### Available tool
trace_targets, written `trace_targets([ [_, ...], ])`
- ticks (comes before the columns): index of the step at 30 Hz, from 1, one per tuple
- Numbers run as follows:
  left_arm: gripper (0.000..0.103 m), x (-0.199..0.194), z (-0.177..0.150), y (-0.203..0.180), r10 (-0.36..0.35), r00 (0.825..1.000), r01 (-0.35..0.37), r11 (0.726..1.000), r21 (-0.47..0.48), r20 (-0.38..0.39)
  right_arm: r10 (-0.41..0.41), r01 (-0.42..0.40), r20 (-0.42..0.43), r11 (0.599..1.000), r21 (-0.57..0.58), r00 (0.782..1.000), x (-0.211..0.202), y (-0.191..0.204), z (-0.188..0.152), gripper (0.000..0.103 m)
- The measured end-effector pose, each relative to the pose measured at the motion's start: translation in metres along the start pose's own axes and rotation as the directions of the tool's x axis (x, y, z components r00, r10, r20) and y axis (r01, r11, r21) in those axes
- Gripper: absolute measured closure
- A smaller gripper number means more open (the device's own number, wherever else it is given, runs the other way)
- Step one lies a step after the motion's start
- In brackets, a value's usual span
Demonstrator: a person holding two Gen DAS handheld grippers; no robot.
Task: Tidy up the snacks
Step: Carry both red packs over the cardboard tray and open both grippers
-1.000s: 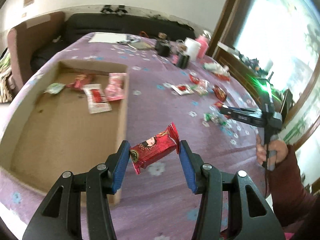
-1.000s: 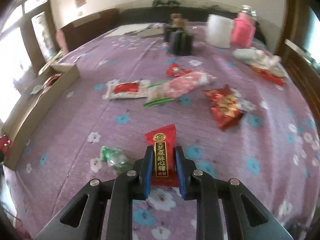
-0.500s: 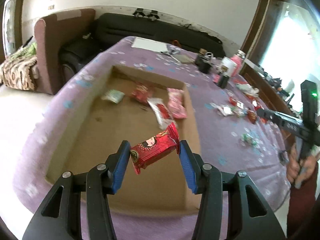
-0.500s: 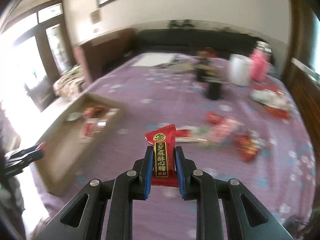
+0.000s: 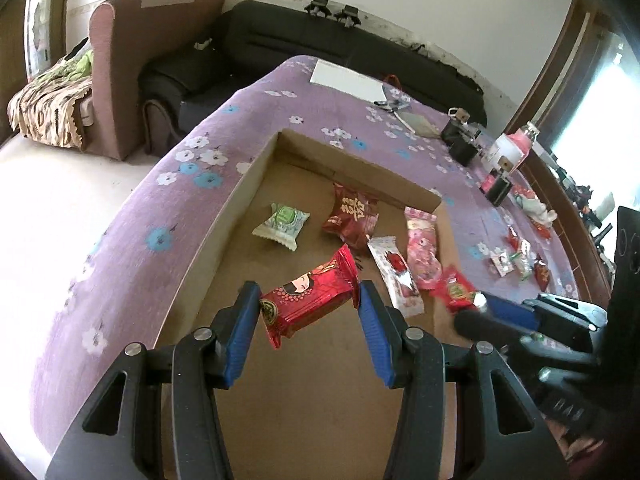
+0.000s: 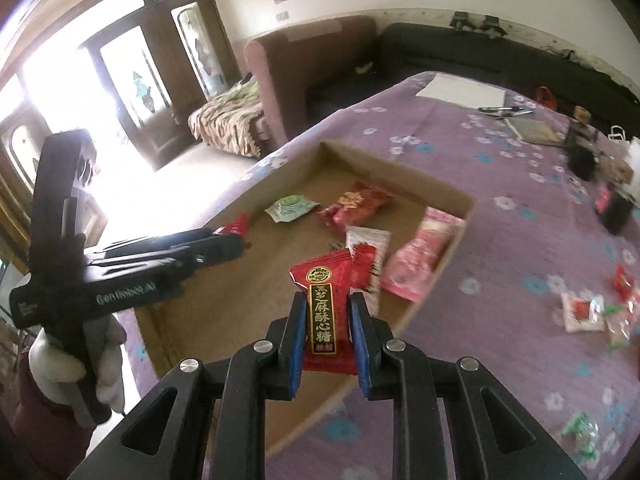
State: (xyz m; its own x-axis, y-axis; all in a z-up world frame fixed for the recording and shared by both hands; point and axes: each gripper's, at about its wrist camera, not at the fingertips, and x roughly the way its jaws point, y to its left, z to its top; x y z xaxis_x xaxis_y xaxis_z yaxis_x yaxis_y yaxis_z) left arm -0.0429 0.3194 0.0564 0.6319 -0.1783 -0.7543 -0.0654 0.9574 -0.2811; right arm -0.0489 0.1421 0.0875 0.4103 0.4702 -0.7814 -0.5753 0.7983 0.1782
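Snacks in both tools, both held above the cardboard box point(image 5: 236, 208) on the purple floral tablecloth point(image 5: 132, 240). Left gripper point(image 5: 308, 312) has its blue pads pinched on the ends of a red candy bar wrapper point(image 5: 310, 298) (cartoon face print), tilted. Right gripper point(image 6: 326, 334) is clamped on an upright red sesame candy point(image 6: 322, 312) over the box's near corner. Box floor holds a green-white packet point(image 5: 282, 224), a dark red pouch point(image 5: 352, 216), a white-red sachet point(image 5: 396, 272), a pink packet point(image 5: 422, 248). More loose snacks point(image 6: 588, 308) lie on the cloth beside the box.
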Motion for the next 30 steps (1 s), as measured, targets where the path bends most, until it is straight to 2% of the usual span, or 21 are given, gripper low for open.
trace_targets([
  [6, 0.051, 0.021, 0.008, 0.014, 0.015, 0.999, -0.018, 0.997, -0.072, -0.041, -0.005, 0.004, -0.049, 1.000, -0.004, 0.999, 0.039, 0.009, 0.012, 0.082],
  [10, 0.047, 0.023, 0.007, 0.020, 0.014, 0.998, -0.020, 0.995, -0.101, -0.062, -0.029, 0.025, -0.071, 0.999, -0.048, 0.997, 0.056, 0.019, 0.009, 0.082],
  [13, 0.047, 0.020, 0.006, 0.021, 0.022, 0.998, -0.029, 0.993, -0.111, -0.062, -0.033, 0.030, -0.067, 0.998, -0.058, 0.997, 0.063, 0.021, 0.009, 0.078],
  [15, 0.047, 0.016, 0.006, 0.023, 0.038, 0.997, -0.046, 0.991, -0.123, -0.067, -0.029, 0.026, -0.058, 0.998, -0.050, 0.998, 0.062, 0.020, 0.008, 0.072],
  [17, 0.047, 0.011, 0.006, 0.023, 0.030, 0.998, -0.038, 0.990, -0.134, -0.058, -0.018, 0.017, -0.039, 0.999, -0.040, 0.999, 0.057, 0.018, 0.007, 0.059],
  [21, 0.047, -0.014, 0.003, 0.013, 0.005, 1.000, -0.006, 0.989, -0.148, -0.005, -0.022, 0.023, 0.021, 0.999, -0.037, 1.000, 0.034, 0.014, 0.004, 0.057],
  [24, 0.047, -0.035, -0.001, -0.002, 0.009, 0.999, -0.002, 0.991, -0.132, 0.045, -0.045, 0.048, 0.080, 0.998, -0.030, 0.996, 0.008, 0.007, 0.001, 0.047],
  [25, 0.045, -0.041, -0.003, -0.009, 0.011, 0.998, -0.004, 0.992, -0.125, 0.059, -0.050, 0.052, 0.100, 0.998, -0.020, 0.994, -0.002, 0.002, -0.001, 0.044],
  [26, 0.036, -0.048, -0.007, -0.016, 0.014, 0.997, -0.005, 0.993, -0.117, 0.073, -0.052, 0.054, 0.111, 0.998, -0.012, 0.992, -0.008, -0.001, -0.002, 0.043],
  [28, 0.029, -0.056, -0.012, -0.028, 0.005, 0.996, 0.006, 0.993, -0.119, 0.093, -0.065, 0.063, 0.138, 0.998, 0.016, 0.988, -0.026, -0.015, -0.006, 0.040],
  [30, 0.029, -0.063, -0.022, -0.044, -0.036, 0.994, 0.047, 0.993, -0.104, 0.106, -0.086, 0.080, 0.159, 0.996, 0.044, 0.983, -0.041, -0.028, -0.013, 0.038],
])
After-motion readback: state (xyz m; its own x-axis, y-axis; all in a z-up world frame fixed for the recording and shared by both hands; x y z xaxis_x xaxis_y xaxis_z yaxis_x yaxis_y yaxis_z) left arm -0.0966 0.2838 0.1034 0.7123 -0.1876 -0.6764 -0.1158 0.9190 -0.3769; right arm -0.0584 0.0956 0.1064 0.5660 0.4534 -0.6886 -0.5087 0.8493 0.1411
